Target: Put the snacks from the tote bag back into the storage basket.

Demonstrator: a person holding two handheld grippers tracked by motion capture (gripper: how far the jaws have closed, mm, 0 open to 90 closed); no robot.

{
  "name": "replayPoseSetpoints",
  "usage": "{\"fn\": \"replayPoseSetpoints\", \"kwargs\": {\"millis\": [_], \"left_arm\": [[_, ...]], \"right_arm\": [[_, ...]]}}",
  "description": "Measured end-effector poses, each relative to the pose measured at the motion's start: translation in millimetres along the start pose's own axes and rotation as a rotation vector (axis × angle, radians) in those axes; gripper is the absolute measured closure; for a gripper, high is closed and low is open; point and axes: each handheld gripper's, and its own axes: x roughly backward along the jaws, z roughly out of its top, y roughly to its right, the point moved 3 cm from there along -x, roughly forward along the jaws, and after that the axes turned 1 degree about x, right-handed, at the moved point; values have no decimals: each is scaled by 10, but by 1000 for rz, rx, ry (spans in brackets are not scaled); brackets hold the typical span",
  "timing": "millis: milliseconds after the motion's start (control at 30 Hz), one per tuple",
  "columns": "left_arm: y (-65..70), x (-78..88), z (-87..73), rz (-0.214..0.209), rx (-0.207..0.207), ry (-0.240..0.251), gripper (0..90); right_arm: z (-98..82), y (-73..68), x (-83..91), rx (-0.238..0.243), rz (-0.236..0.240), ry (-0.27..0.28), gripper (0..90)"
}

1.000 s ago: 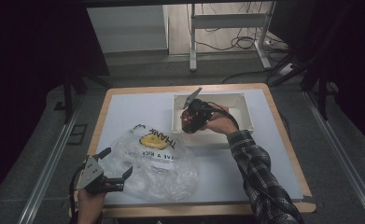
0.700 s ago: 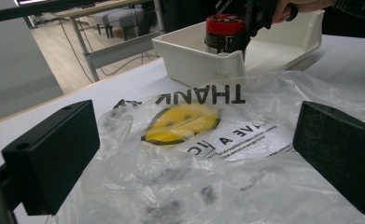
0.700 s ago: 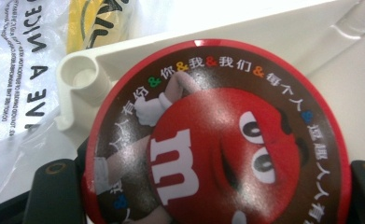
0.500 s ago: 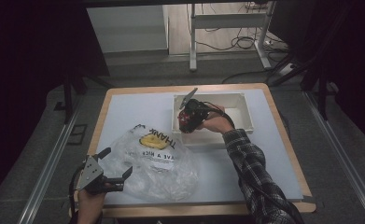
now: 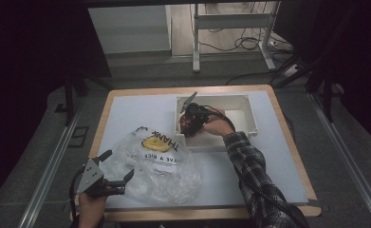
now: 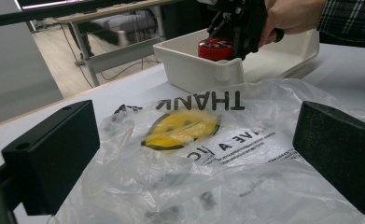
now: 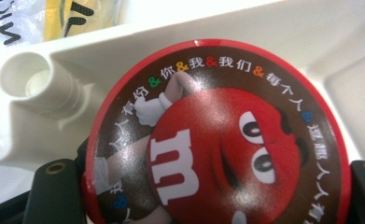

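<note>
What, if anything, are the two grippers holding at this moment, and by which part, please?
The right gripper holds a round red candy tin by its opposite sides, over the white bin. The left gripper holds nothing; its jaws stand open at the plastic bag.

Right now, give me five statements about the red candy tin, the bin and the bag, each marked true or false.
1. The right tool grips the red candy tin. True.
2. The tin lies on the plastic bag. False: it is over the white bin, at its corner.
3. The left tool stands open. True.
4. The bag is opaque black. False: it is clear, with a yellow smiley.
5. The bin stands on the floor. False: it sits on the table.
</note>
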Motion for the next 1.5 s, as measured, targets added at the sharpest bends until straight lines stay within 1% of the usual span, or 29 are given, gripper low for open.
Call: {"fn": "replayPoseSetpoints", "kwargs": {"millis": [433, 533, 667, 733, 967, 1033, 1167, 1267, 1367, 1400, 1500], "left_arm": [[-1, 1, -1, 1, -2, -1, 5], [0, 1, -1, 1, -3, -1, 5], [0, 1, -1, 1, -3, -1, 5], [1, 1, 0, 1, -3, -1, 5], [2, -1, 0, 3, -7, -2, 5], [3, -1, 0, 3, -7, -2, 5], [3, -1, 0, 3, -8, -3, 5], [5, -3, -1, 3, -7, -3, 5], [6, -2, 0, 3, -7, -3, 5], [6, -2, 0, 4, -7, -3, 5], [7, -3, 0, 4, -8, -3, 5]], "right_arm": [[-19, 10, -131, 1, 19, -11, 257], [-23, 11, -148, -5, 14, -16, 257], [-25, 27, -158, -6, 16, -11, 257], [-29, 33, -162, -9, 25, -5, 257], [-45, 49, -164, -21, 21, 10, 250], [-49, 50, -174, -35, 31, 21, 229], [-52, 61, -175, -49, 30, 30, 168], [-51, 57, -165, -43, 29, 34, 145], [-46, 52, -146, -49, 21, 44, 130], [-45, 55, -135, -43, 14, 46, 125], [-41, 52, -113, -41, 12, 63, 116]]}}
